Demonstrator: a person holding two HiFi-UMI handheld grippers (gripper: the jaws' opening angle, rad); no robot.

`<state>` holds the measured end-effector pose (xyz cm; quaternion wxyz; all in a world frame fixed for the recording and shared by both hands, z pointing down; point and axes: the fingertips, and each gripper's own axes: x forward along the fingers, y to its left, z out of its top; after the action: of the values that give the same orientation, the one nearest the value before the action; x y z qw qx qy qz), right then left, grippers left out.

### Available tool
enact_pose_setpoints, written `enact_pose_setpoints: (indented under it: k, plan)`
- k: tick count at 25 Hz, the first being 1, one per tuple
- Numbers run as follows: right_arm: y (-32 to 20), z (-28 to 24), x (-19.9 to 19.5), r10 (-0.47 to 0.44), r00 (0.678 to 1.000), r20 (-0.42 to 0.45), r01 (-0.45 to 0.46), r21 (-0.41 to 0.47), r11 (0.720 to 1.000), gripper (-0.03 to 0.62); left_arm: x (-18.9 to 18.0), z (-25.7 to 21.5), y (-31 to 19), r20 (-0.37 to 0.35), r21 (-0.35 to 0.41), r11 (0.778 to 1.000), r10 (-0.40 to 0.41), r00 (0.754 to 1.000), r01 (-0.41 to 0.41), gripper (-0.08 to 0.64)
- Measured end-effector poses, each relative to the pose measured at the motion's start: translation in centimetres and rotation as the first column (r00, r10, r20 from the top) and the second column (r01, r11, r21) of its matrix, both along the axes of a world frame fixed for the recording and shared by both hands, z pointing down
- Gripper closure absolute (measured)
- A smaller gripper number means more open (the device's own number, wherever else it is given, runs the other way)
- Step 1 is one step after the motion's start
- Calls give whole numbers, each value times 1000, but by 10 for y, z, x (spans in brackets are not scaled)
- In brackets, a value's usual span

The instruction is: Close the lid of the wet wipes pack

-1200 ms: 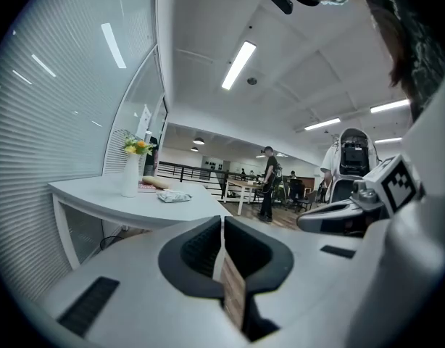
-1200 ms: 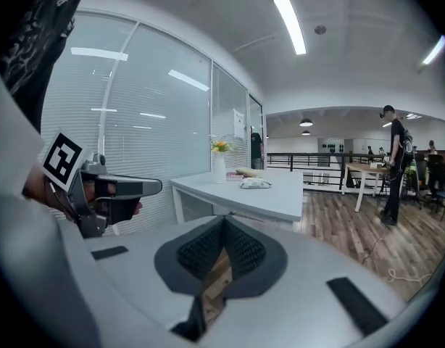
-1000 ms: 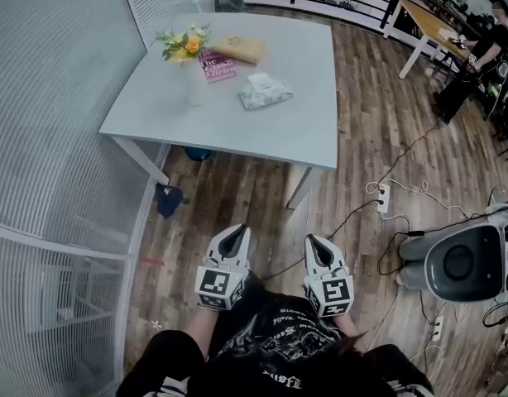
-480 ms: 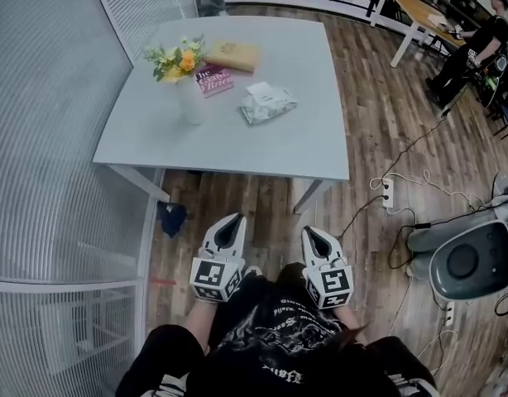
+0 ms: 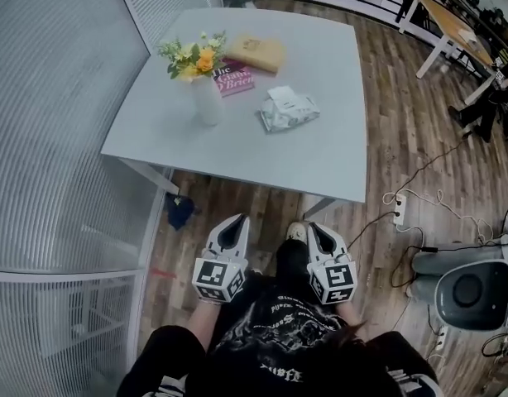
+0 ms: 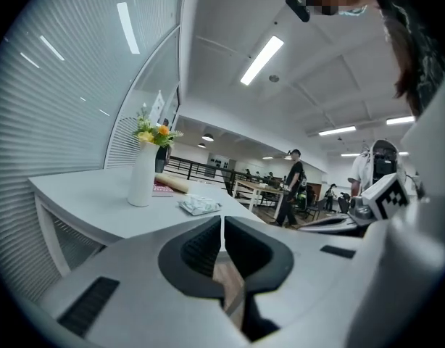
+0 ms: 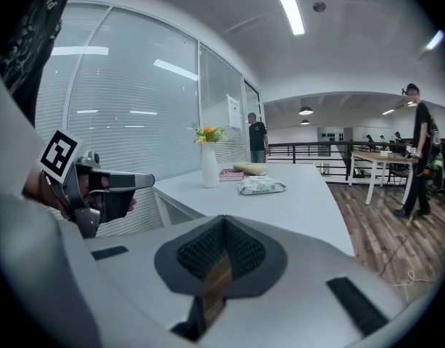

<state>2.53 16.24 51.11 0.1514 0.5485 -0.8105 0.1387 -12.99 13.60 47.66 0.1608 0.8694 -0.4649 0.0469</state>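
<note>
The wet wipes pack (image 5: 289, 112) lies on the pale grey table (image 5: 320, 160), towards the table's right half, with a white flap showing at its far end. To its left a white vase of yellow and orange flowers (image 5: 206, 96) stands upright, and beyond that vase lie a pink book (image 5: 235, 78) and a tan book (image 5: 256, 52), the two touching. Both tools hang well short of the table, over the wooden floor (image 5: 237, 201) and just in front of the person's black shirt (image 5: 283, 333). The left gripper (image 5: 235, 222) has its jaws pressed together along a thin seam, with nothing between them. The right gripper (image 5: 313, 228) is closed the same way and equally empty. Each points towards the table, with the pack well ahead of both. A white power strip (image 5: 399, 212) lies on the floor at the right.
</note>
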Motion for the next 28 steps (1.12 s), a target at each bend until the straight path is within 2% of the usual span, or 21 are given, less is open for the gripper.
enact_pose_setpoints:
  k: [7, 15, 22, 25, 28]
  plan:
    - [-90, -5, 17, -138, 990, 6, 138, 19, 990, 594, 32, -6, -64, 3, 17, 997, -74, 997, 74, 543]
    - [-174, -5, 53, -243, 969, 45, 242, 24, 970, 594, 80, -7, -132, 38, 20, 990, -138, 990, 137, 543]
    - [-223, -7, 75, -317, 946, 60, 317, 21, 948, 594, 98, -5, -174, 21, 2, 973, -232, 972, 232, 543]
    - [-236, -8, 78, -337, 939, 74, 337, 16, 941, 594, 102, -2, -186, 42, -1, 972, -237, 971, 237, 543]
    - [-247, -8, 84, -316, 943, 105, 317, 6, 948, 594, 106, 0, -198, 67, -2, 975, -220, 973, 220, 543]
